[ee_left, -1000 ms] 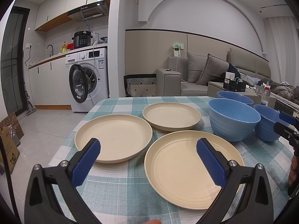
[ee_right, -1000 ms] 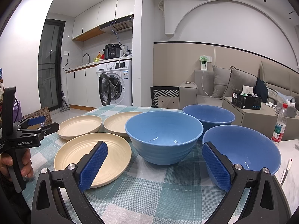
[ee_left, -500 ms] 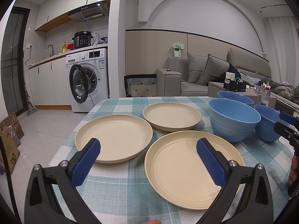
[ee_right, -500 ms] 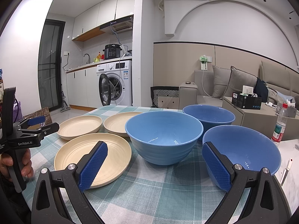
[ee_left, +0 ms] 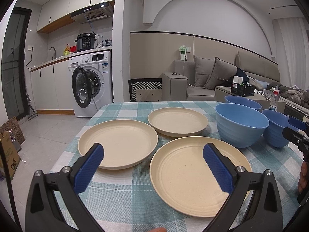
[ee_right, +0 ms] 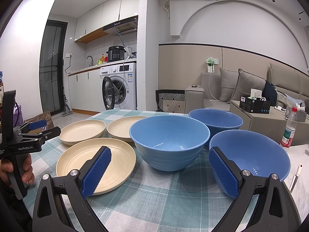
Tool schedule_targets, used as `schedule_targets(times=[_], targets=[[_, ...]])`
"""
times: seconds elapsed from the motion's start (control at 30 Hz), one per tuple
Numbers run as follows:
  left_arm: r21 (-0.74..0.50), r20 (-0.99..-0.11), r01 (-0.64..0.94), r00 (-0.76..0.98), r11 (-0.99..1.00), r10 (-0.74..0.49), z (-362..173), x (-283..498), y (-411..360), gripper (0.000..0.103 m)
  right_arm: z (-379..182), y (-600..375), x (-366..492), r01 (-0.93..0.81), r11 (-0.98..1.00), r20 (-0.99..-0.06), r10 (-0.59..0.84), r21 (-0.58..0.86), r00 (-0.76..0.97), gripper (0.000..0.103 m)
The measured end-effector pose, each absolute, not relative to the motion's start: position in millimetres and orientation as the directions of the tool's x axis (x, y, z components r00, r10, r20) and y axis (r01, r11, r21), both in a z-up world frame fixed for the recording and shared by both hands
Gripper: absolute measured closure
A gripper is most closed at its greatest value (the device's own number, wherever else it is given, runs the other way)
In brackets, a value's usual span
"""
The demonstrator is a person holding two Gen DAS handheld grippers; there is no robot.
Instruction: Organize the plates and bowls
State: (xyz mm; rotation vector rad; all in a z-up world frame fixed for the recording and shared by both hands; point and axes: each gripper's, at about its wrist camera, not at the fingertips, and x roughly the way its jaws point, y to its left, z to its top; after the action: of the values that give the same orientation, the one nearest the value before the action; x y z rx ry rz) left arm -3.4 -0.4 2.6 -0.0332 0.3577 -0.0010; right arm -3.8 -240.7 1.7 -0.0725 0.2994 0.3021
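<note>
Plates (ee_left: 199, 176) and bowls (ee_right: 170, 141) sit unstacked; left claw (ee_left: 153, 166), right claw (ee_right: 160, 171) — both wide open, empty.

We are seeing a washing machine (ee_left: 92, 85) standing with its door hanging open, a grey sofa (ee_left: 208, 83) sitting behind the checked tablecloth (ee_right: 154, 197), and a water bottle (ee_right: 289, 129) standing upright nearby.

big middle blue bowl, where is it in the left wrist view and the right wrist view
Left wrist: big middle blue bowl sits right of centre, behind the nearest cream plate.
Right wrist: centre of frame.
Shared landmark: the washing machine stands behind the table in both.
</note>
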Motion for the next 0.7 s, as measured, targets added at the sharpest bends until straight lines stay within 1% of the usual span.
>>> schedule_targets(times=[0.7], targets=[[-0.029,-0.351,-0.001,0.936,1.000,-0.009,4.0,-5.5,-1.5,0.000,1.4,-241.5,-3.0,-0.296,0.955,-0.304,0.275,-0.027,0.912,0.000]])
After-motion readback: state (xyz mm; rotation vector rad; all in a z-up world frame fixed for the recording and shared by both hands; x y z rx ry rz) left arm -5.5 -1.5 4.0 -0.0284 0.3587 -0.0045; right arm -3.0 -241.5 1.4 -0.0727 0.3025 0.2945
